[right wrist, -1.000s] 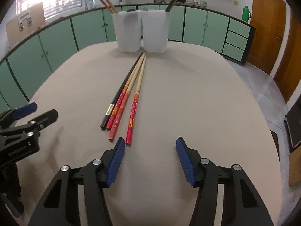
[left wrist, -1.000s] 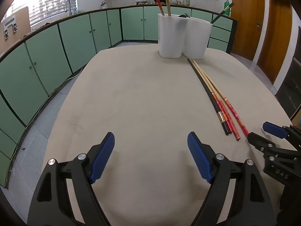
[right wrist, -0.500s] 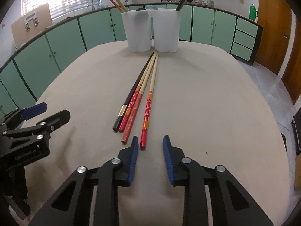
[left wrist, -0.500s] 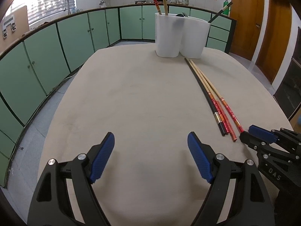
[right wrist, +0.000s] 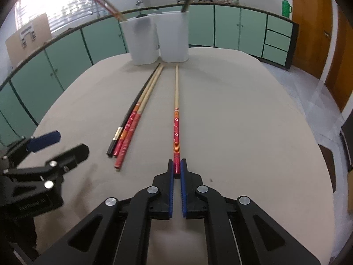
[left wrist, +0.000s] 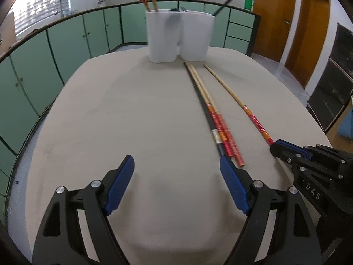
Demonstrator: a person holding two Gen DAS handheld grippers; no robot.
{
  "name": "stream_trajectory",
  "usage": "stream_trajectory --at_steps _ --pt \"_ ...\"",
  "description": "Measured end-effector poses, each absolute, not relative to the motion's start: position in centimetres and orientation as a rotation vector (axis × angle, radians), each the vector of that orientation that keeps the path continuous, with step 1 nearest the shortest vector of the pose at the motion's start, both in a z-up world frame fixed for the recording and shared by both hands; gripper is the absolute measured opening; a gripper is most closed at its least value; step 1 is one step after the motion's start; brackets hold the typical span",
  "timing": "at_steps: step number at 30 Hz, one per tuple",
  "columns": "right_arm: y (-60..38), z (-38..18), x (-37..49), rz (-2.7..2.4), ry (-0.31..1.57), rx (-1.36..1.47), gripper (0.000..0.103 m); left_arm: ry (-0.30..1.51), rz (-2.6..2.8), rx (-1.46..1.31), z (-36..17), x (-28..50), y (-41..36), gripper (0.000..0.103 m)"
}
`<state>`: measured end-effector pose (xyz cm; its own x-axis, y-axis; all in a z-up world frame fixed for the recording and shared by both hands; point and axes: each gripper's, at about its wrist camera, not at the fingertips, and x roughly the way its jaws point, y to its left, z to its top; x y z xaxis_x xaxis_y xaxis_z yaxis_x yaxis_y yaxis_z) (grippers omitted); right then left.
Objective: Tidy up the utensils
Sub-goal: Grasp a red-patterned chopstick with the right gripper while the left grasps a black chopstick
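Observation:
My right gripper (right wrist: 177,165) is shut on the red end of a red-and-wood chopstick (right wrist: 176,114), which points toward two white holders (right wrist: 158,39) at the table's far end. It also shows in the left wrist view (left wrist: 233,98), pulled apart from the others. A black chopstick and two red-and-wood chopsticks (right wrist: 132,119) lie together to its left. My left gripper (left wrist: 176,176) is open and empty over the bare table, its right finger close to the near ends of those three chopsticks (left wrist: 220,132). The holders (left wrist: 178,37) hold several chopsticks.
The beige table (right wrist: 253,121) has rounded edges, with floor beyond on both sides. Green cabinets (left wrist: 66,39) ring the room and wooden doors (left wrist: 293,17) stand at the right.
My right gripper has closed on the rightmost chopstick and shifted it to the right, away from the other three. My left gripper has moved forward and stayed open.

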<state>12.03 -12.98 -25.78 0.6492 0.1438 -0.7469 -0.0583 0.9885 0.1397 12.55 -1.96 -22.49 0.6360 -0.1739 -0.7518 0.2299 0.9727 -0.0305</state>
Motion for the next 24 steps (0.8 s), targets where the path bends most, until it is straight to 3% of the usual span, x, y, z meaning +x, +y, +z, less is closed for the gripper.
stream_trajectory --at_steps 14,24 --pt "-13.2 -25.9 12.0 0.134 0.856 0.142 0.006 0.907 -0.213 0.120 -23.9 14.3 -4.4 0.078" --pt "-12.8 -25.9 12.1 0.138 0.857 0.135 0.006 0.911 -0.127 0.080 -23.6 13.8 -1.3 0.077"
